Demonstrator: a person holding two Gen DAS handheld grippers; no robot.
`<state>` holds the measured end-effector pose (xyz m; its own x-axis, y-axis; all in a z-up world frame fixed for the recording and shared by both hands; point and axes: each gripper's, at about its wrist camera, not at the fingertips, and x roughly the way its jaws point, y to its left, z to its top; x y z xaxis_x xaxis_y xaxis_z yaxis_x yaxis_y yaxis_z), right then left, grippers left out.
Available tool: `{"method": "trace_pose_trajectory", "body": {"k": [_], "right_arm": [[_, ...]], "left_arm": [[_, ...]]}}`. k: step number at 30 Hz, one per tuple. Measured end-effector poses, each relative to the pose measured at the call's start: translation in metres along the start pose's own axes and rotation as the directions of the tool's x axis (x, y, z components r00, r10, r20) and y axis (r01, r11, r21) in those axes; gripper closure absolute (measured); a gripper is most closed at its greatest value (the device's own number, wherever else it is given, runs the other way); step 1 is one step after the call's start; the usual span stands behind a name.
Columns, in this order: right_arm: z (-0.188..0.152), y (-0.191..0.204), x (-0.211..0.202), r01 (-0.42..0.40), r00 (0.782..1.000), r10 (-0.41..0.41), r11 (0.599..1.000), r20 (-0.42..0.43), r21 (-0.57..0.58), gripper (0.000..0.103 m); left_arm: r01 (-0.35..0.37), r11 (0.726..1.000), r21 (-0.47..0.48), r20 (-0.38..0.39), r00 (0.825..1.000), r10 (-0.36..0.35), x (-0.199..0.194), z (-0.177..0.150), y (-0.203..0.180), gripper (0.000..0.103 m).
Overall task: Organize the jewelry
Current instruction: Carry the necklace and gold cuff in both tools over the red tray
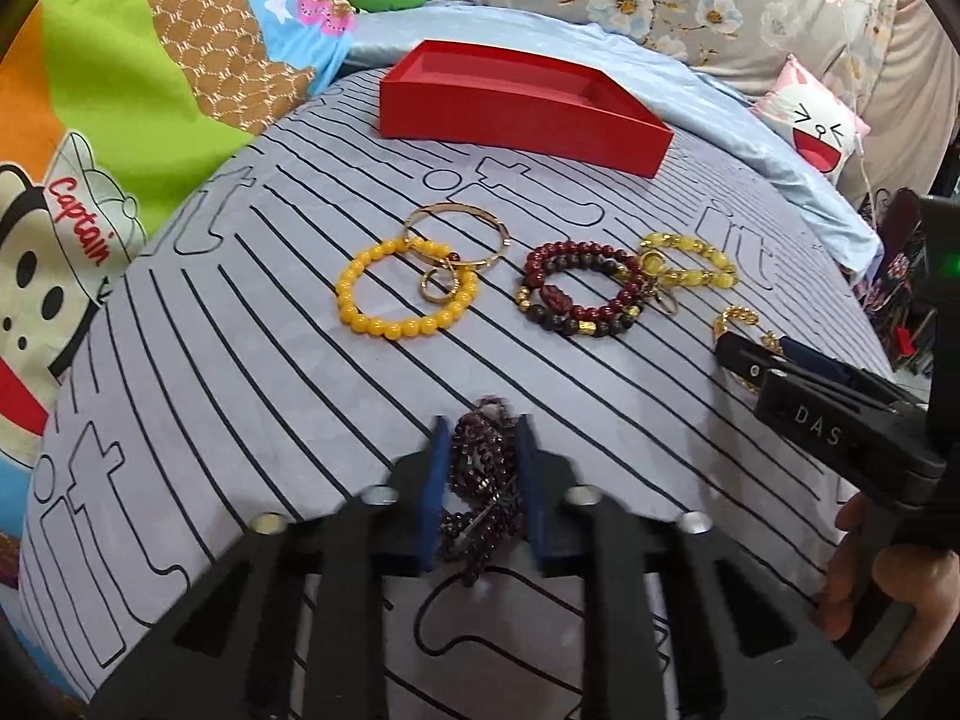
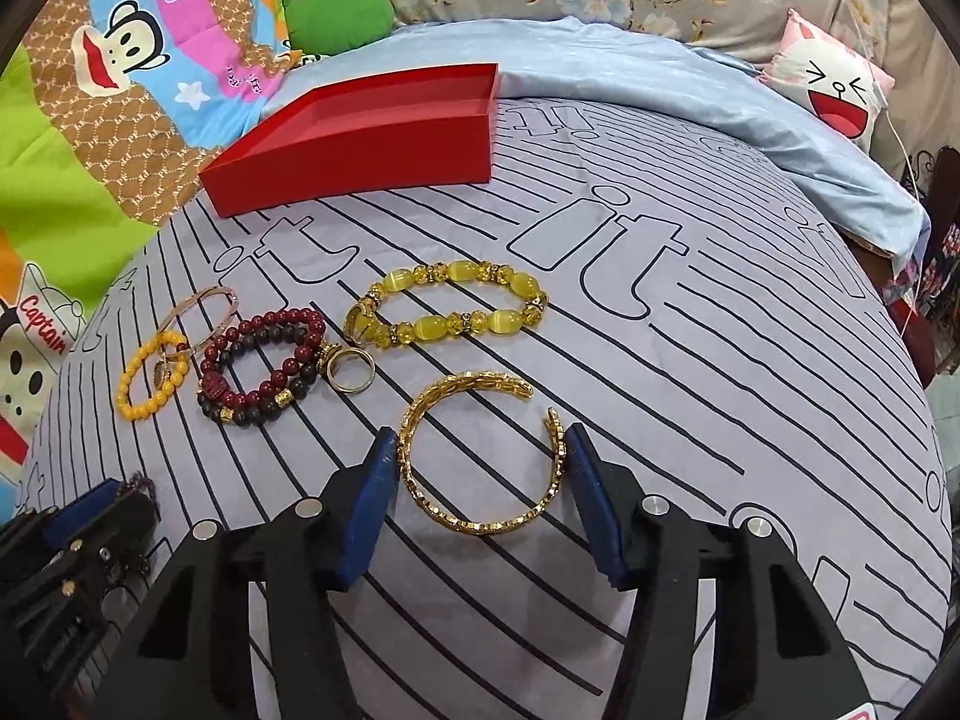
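My left gripper (image 1: pixel 485 429) is shut on a bunched strand of dark purple beads (image 1: pixel 480 468) lying on the striped bedsheet (image 1: pixel 270 372). My right gripper (image 2: pixel 480 438) is closed around a gold open cuff bracelet (image 2: pixel 480 525), its blue pads (image 2: pixel 372 480) touching both sides of the cuff. Further off lie a yellow bead bracelet (image 1: pixel 408 288), a thin gold bangle (image 1: pixel 459 234), red and dark bead bracelets (image 2: pixel 264 366), a gold ring (image 2: pixel 351 372) and a yellow crystal bracelet (image 2: pixel 456 300). An open red box (image 2: pixel 360 144) stands behind them.
A cartoon-print quilt (image 1: pixel 120 90) lies to the left and a light blue blanket (image 2: pixel 690 114) runs along the back. A white-and-pink cushion (image 2: pixel 834 90) sits at the far right. A hand (image 1: pixel 888 588) holds the right gripper's handle.
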<state>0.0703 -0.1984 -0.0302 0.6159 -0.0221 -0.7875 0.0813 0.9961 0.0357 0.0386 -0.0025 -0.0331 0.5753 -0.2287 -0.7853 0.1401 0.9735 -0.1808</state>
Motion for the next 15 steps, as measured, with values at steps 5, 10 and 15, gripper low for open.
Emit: {"method": "trace_pose_trajectory", "body": {"k": [5,10,15], "right_arm": [[0.004,-0.007,-0.012,-0.007,1.0,0.007,1.0,0.021,0.017,0.049],[0.01,-0.012,-0.02,-0.014,0.999,0.013,1.0,0.036,0.028,0.049],[0.023,-0.011,-0.026,-0.032,0.998,0.03,0.999,0.053,0.026,0.049]], "left_arm": [[0.011,1.0,-0.003,0.006,1.0,-0.011,-0.005,0.006,0.0,0.095],[0.017,1.0,-0.001,0.022,1.0,-0.017,-0.012,0.016,0.002,0.095],[0.017,1.0,0.009,0.052,0.998,-0.017,-0.022,0.038,0.001,0.096]]}}
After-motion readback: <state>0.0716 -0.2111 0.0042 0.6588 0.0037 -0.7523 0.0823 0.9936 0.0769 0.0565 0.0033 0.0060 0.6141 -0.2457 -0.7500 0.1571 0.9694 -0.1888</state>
